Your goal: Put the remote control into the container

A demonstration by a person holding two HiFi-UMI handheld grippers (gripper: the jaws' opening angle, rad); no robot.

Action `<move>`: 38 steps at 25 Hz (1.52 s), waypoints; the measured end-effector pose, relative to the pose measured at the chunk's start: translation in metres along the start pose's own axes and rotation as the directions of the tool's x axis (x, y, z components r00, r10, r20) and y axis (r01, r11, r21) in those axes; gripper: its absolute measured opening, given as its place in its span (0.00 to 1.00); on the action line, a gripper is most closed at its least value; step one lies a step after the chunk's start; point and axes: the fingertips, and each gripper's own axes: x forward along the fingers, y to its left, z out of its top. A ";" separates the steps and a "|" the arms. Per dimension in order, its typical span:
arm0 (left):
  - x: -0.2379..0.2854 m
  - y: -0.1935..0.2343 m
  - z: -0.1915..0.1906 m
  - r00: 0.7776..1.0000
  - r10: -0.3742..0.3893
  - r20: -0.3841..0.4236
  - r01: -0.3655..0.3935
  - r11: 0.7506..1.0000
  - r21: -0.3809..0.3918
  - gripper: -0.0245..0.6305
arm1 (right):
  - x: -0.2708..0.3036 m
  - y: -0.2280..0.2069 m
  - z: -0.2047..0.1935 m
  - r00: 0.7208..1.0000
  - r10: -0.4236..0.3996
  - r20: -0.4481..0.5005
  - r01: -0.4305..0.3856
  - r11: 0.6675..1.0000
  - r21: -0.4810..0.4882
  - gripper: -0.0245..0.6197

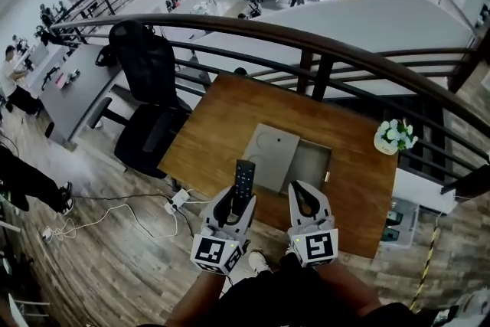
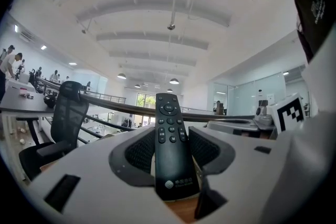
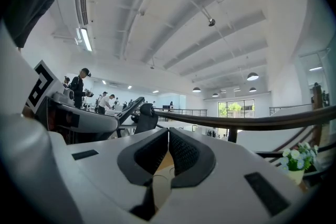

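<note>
- Left gripper [image 1: 236,201] [image 2: 170,132] is seen clamped on the remote control [image 1: 244,176] [image 2: 170,157]. Both ribbed pads are pressed against its long edges near the logo end, and the button end is left sticking out past the jaw tips.
- Right gripper [image 1: 305,199] [image 3: 168,134] is held just beside it, jaws pressed together, with nothing between them.
- The container [image 1: 312,165], a grey open box on the wooden table [image 1: 222,107], is found ahead of the left gripper and off to its right. Its hollow is lined up more nearly with the right gripper, yet the remote control is carried by the left one.
- A flat grey panel [image 1: 269,153], judged to be the lid, is laid against the box's left side, straight ahead of the remote control's tip.
- The remote control's long axis is set along the line in which the left gripper points, away from the person. A shift forward and to the right, past the panel, is judged to be what the drop calls for.
- The remote control is seen as a slim black bar, held button face up. A ring pad is carried near the far end, rows of small round buttons below it, and a pale logo at the gripped end.
</note>
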 end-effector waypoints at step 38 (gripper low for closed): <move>0.187 -0.072 -0.067 0.974 -0.096 -0.205 0.097 0.995 -0.003 0.35 | 0.018 -0.195 -0.050 0.989 -0.138 -0.050 0.142 0.986 0.092 0.08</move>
